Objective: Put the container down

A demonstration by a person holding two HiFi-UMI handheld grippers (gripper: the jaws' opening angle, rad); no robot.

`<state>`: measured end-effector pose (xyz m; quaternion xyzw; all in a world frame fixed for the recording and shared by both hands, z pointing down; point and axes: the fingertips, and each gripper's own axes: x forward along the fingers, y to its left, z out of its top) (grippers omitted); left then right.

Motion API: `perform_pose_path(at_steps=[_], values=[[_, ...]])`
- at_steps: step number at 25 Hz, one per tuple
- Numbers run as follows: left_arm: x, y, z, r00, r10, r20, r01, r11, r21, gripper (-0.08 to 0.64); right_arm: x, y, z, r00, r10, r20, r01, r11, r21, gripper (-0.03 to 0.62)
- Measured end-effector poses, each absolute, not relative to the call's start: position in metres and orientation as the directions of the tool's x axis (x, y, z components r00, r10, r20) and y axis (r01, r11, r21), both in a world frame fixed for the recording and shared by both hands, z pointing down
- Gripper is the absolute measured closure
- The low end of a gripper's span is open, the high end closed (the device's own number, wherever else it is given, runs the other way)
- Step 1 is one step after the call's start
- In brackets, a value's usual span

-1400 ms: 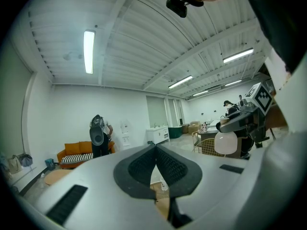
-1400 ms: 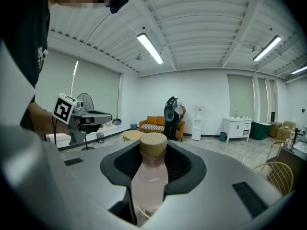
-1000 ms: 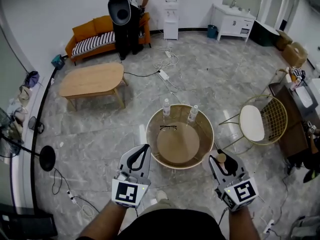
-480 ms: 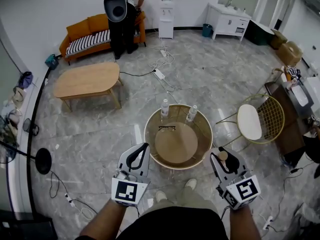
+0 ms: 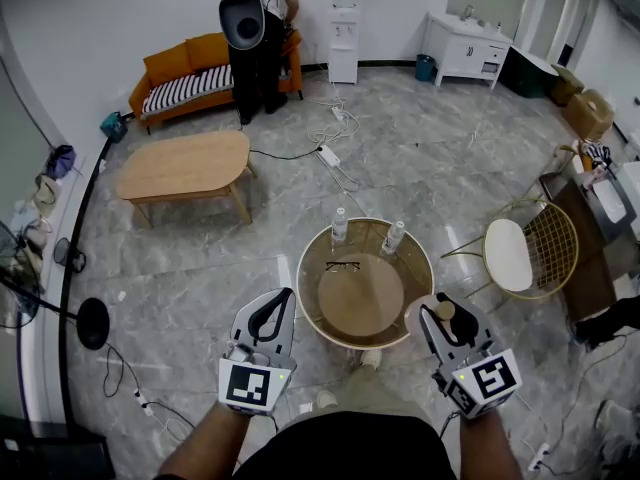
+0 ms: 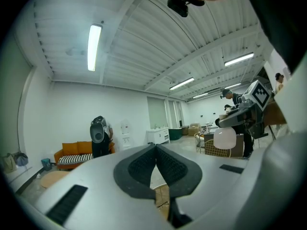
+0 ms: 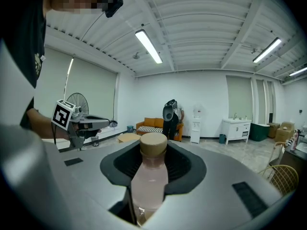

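Note:
My right gripper (image 5: 447, 318) is shut on a pale pink bottle with a tan cap (image 5: 443, 312), held upright at the near right rim of a round gold-walled table (image 5: 424, 268). In the right gripper view the bottle (image 7: 149, 176) fills the gap between the dark pads. My left gripper (image 5: 276, 310) hangs left of the table with its jaws closed together and nothing in them; its pads (image 6: 144, 163) meet in the left gripper view. On the table stand two clear bottles (image 5: 340, 224) (image 5: 394, 236) at the far rim, with a pair of glasses (image 5: 342, 266) lying in front of them.
A wire chair with a white seat (image 5: 518, 254) stands right of the table. A wooden coffee table (image 5: 185, 165), an orange sofa (image 5: 190, 76) and a standing person (image 5: 254, 38) are farther back. Cables and a power strip (image 5: 328, 154) lie on the marble floor.
The view has shifted slightly, so the round table sits a little lower and to the right. Both grippers keep the same pose and the bottle stays gripped.

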<state>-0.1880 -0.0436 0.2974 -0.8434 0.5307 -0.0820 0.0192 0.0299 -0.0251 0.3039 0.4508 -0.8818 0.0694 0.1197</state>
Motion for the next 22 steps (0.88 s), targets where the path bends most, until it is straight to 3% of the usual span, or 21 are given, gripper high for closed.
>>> perform_pose_path(at_steps=[22], values=[[-0.162, -0.111, 0.328, 0.423, -0.891, 0.165, -0.882, -0.447, -0.148, 0.545, 0.043, -0.094, 0.349, -0.584, -0.736, 0.343, -0.794, 0.606, -0.053, 0.448]])
